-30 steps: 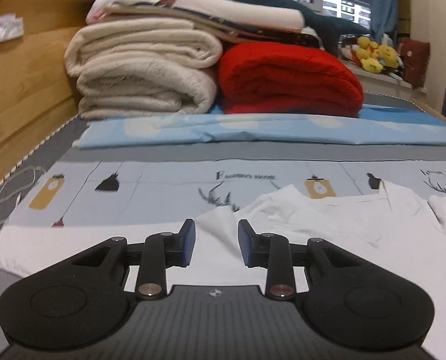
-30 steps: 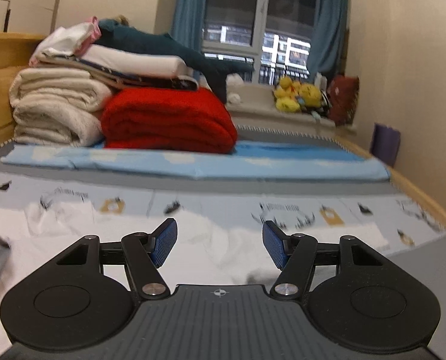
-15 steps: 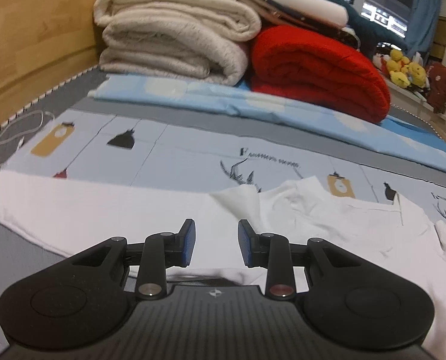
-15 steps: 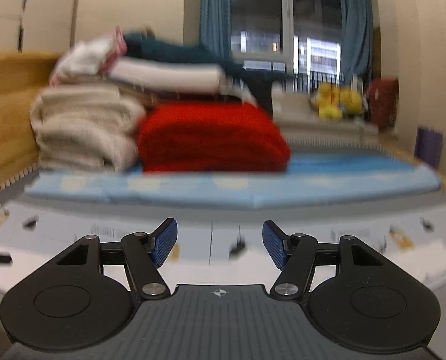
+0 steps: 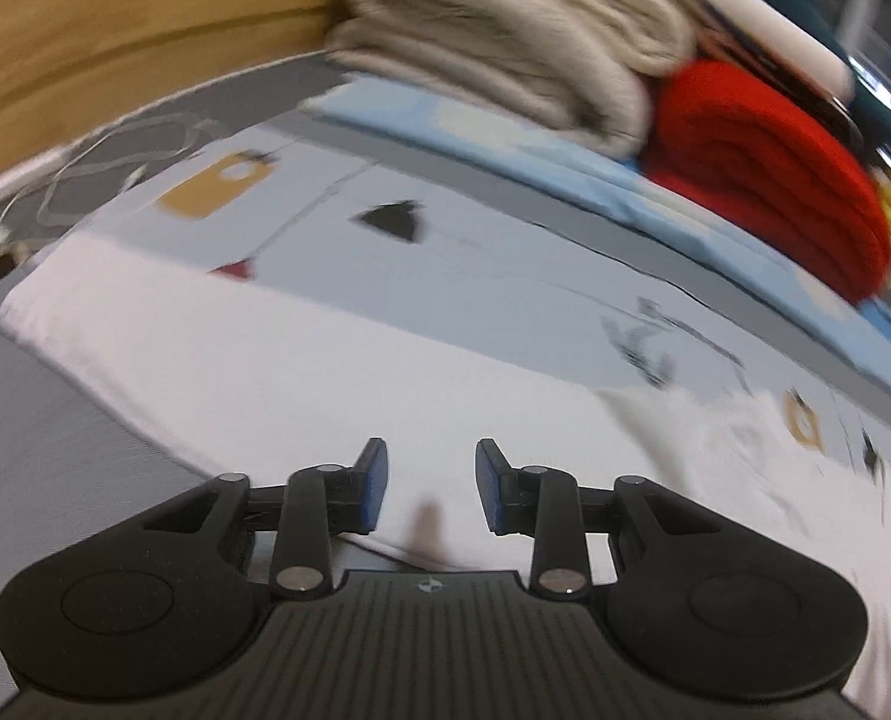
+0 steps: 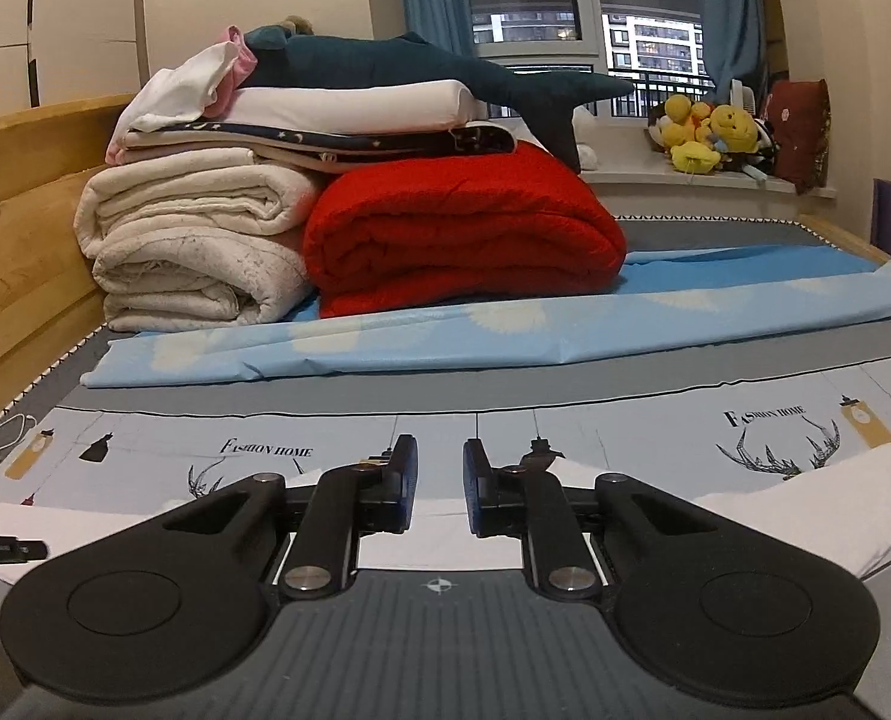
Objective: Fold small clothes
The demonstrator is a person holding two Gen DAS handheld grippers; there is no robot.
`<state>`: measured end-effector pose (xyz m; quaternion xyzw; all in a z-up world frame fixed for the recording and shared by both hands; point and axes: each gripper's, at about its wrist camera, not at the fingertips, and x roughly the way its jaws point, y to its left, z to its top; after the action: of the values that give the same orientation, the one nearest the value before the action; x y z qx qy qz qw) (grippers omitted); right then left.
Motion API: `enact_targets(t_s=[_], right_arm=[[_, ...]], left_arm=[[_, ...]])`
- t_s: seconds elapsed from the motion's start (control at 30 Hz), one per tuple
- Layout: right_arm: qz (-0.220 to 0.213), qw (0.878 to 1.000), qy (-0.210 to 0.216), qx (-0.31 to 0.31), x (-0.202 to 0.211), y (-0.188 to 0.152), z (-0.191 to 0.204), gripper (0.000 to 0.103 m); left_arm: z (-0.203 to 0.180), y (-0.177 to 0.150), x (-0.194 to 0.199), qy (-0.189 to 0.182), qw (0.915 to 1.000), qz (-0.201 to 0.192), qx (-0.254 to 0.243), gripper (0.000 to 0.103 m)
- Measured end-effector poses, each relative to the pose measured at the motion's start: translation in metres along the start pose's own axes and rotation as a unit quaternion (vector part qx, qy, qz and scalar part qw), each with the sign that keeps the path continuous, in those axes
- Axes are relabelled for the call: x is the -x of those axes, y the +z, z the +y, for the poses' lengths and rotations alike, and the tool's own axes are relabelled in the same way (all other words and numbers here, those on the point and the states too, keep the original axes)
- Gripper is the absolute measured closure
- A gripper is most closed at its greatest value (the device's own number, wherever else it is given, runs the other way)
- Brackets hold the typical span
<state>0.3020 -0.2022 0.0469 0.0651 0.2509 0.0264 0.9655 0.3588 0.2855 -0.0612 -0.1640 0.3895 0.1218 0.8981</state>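
A white garment (image 5: pixel 715 468) lies crumpled on the bed at the right of the left wrist view, which is blurred and tilted. My left gripper (image 5: pixel 430 495) is open and empty, low over a white sheet (image 5: pixel 253 354). In the right wrist view white cloth (image 6: pixel 805 510) lies at the lower right and under the fingers. My right gripper (image 6: pixel 439 492) has its jaws close together with a narrow gap; nothing shows between them.
A patterned sheet (image 6: pixel 505 438) covers the bed. At the back stand folded cream blankets (image 6: pixel 193 252), a red blanket (image 6: pixel 463 228) and a light blue sheet (image 6: pixel 505 330). A wooden bed wall (image 5: pixel 115 30) runs along the left. A white cable (image 5: pixel 85 180) lies by the left edge.
My left gripper has swung left and tilted, so the white garment slid to the right. My right gripper's jaws have narrowed and it now looks lower over the bed.
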Motion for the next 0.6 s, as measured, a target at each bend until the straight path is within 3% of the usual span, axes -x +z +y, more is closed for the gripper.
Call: enact_targets(t_s=[0.13,0.2,0.33,0.43,0.53,0.57,0.6], right_arm=[[0.011,1.000,-0.008,0.002,-0.009,-0.002,-0.005,0.086],[0.023,1.000,-0.007,0.001,-0.016,-0.003,-0.008,0.086],[0.050,0.999,-0.013,0.002,-0.028,-0.008,-0.015,0.086],[0.078,0.997,-0.011,-0.002,-0.038,-0.011,-0.019,0.086],[0.104,0.994,-0.011,-0.013,-0.045,-0.015,-0.022,0.086],[0.110,0.994,-0.009,-0.020,-0.047,-0.016,-0.024,0.086],[0.115,0.993,-0.006,-0.025,-0.048,-0.017,-0.025,0.086]], left_arm=[[0.055,0.013,-0.014,0.018,0.9976,0.007,0.067,0.062],[0.082,0.018,-0.020,0.030,0.9943,0.009,0.102,0.053],[0.133,0.021,-0.033,0.054,0.9796,0.016,0.193,0.051],[0.153,0.020,-0.038,0.049,0.9677,0.008,0.247,0.051],[0.150,0.024,-0.040,0.055,0.9674,-0.007,0.247,0.052],[0.146,0.026,-0.041,0.061,0.9681,-0.008,0.243,0.067],[0.143,0.027,-0.042,0.074,0.9690,-0.006,0.236,0.101]])
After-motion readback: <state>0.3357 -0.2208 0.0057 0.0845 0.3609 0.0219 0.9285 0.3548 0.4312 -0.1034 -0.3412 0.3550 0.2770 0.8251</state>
